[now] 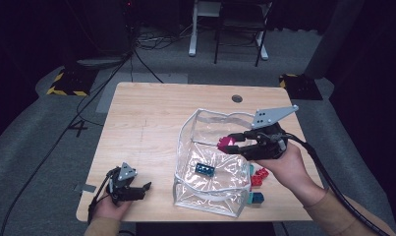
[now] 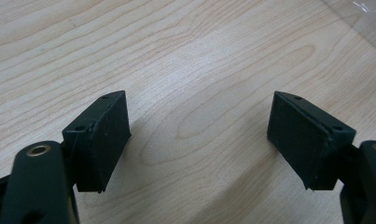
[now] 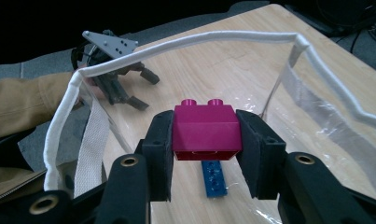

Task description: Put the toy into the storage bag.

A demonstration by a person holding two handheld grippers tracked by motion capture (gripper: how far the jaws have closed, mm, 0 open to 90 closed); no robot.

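A magenta toy brick [image 3: 205, 132] sits clamped between the jaws of the right gripper [image 1: 233, 143], held above the open mouth of a clear plastic bag [image 1: 209, 195]. A blue flat brick [image 1: 205, 169] lies inside on the bag's bottom. Red bricks [image 1: 259, 176] and a teal brick [image 1: 257, 198] lie just beside the bag on the wooden table [image 1: 146, 118]. The left gripper [image 1: 143, 188] rests at the table's near edge, jaws apart on nothing.

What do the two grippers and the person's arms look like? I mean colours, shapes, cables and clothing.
Both the left gripper and the right gripper are black, with two flat rectangular padded jaws and brass-coloured pivot rivets. Each carries a grey three-cornered plate with small dark holes. A black cable trails from each. The person's sleeves are tan.
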